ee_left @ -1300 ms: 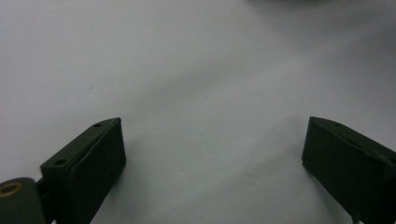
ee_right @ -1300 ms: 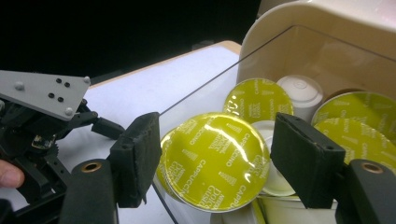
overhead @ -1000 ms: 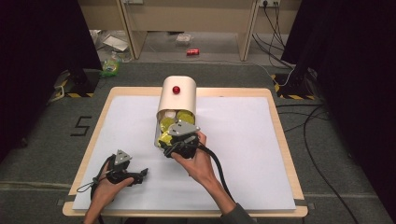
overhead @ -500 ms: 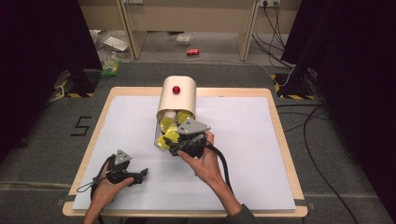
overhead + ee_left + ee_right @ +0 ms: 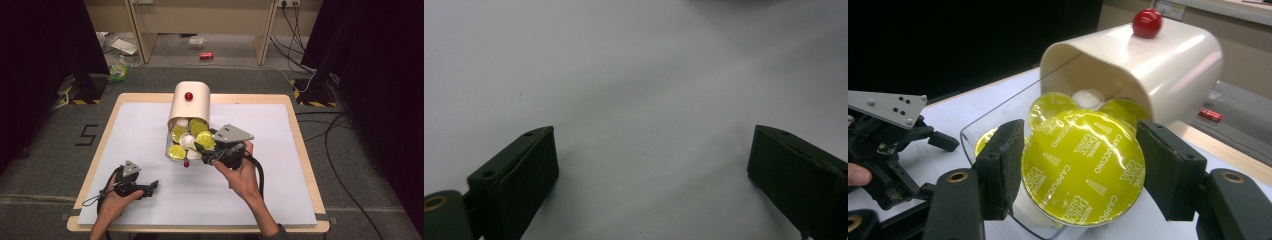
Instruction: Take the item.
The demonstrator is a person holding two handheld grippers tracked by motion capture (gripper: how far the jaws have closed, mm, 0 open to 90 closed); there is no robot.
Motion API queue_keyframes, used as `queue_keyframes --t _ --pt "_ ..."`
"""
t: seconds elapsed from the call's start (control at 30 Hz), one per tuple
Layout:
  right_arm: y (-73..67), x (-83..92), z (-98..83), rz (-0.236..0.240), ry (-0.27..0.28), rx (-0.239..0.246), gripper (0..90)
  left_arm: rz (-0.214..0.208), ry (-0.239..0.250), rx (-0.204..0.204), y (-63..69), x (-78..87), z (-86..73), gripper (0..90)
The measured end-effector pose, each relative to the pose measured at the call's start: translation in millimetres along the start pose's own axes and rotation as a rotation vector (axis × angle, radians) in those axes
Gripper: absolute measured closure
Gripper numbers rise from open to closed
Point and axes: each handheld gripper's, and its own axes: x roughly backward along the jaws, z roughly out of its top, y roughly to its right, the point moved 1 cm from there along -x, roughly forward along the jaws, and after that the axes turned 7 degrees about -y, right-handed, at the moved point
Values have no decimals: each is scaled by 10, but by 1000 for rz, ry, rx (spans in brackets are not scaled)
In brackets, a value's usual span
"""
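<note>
A cream container (image 5: 190, 102) with a red knob (image 5: 188, 96) lies on the white table sheet, its mouth facing me. A clear drawer (image 5: 169, 145) sticks out of it, holding several yellow-lidded coffee capsules (image 5: 176, 152). My right gripper (image 5: 206, 145) is just right of the drawer, shut on one yellow capsule (image 5: 205, 140). In the right gripper view the pads (image 5: 1003, 165) press on both sides of that capsule (image 5: 1083, 160), in front of the container (image 5: 1168, 55). My left gripper (image 5: 152, 187) rests low at the front left, open, with bare sheet between its fingers (image 5: 524, 170).
The white sheet (image 5: 270, 150) covers a wooden table with a raised edge (image 5: 300, 145). A small red knob (image 5: 186, 164) sits at the drawer's front. On the floor behind lie a red can (image 5: 206, 55), cables (image 5: 295, 30) and clutter (image 5: 117, 70).
My right gripper has moved right and a little up, away from the drawer, carrying the yellow capsule. The left hand has stayed still.
</note>
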Motion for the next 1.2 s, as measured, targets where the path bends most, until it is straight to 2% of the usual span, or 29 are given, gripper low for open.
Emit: queue_keyframes --t 0.33,1.2 --pt "183 197 -85 -44 16 -28 386 -1 0 1 -1 0 0 53" --pt "533 315 -374 -121 -15 -115 385 -4 0 3 -3 0 0 52"
